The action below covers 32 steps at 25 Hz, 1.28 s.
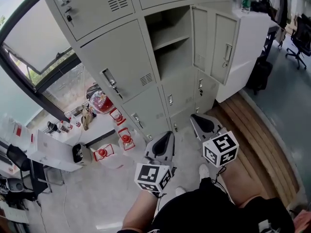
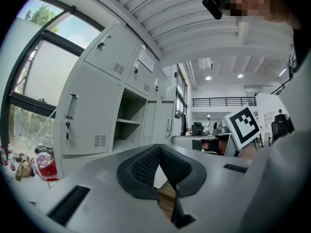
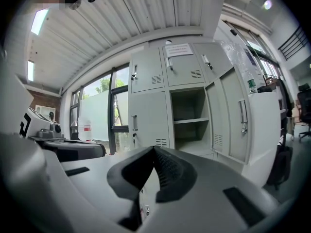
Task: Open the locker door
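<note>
The grey locker bank (image 1: 121, 57) stands in front of me. One middle compartment (image 1: 170, 42) is open, with a bare shelf inside, and its door (image 1: 221, 47) is swung out to the right with the handle (image 1: 227, 55) showing. Both grippers hang low by my legs, well short of the lockers. My left gripper (image 1: 166, 136) is shut with nothing in it, its pads meeting (image 2: 158, 152). My right gripper (image 1: 197, 118) is likewise shut and empty (image 3: 154, 152). The open compartment (image 3: 187, 123) and door (image 3: 238, 115) also show in the right gripper view.
A closed locker door (image 1: 114, 84) with handle and keys is left of the open one. A window (image 1: 29, 47) and a low white table (image 1: 68, 157) with clutter and red items (image 1: 125, 139) lie at left. A wooden floor strip (image 1: 262, 130) and office chair (image 1: 301, 38) are at right.
</note>
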Tool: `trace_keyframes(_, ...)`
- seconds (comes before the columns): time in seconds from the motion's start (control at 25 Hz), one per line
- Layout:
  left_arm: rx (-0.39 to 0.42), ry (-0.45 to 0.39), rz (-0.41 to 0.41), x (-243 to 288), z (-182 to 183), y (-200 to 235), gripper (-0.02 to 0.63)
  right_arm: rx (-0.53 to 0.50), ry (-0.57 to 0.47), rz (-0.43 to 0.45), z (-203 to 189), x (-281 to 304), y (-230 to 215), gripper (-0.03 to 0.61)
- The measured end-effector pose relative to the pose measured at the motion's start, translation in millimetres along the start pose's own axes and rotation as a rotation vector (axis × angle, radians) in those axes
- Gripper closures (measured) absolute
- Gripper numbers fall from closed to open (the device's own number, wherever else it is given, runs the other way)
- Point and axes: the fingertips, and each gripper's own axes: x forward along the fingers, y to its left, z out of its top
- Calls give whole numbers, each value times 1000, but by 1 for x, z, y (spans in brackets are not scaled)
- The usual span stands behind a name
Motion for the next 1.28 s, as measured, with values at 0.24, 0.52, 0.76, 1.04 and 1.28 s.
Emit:
trace_keyframes(0.24,1,-5,-45,-1,-1,-18,597,-5,2,-29,-4,-22,1,525)
trace_keyframes(0.52,4,-9,-83,0,-1,-35,597,-10,-1,-53,-3,-42,0,525)
trace_keyframes(0.76,9,-6,-88,-1,-2,-42,597,-4,-8,-58,-4,-50,-1,525)
trace_keyframes(1.04,13,-4,-96,-2,-2,-47,597,-2,-14,-60,-3,-54,0,525)
trace_keyframes(1.28,14,-1,-107,-4,-4,-52,597,1,-15,-67,-5,-61,2,525)
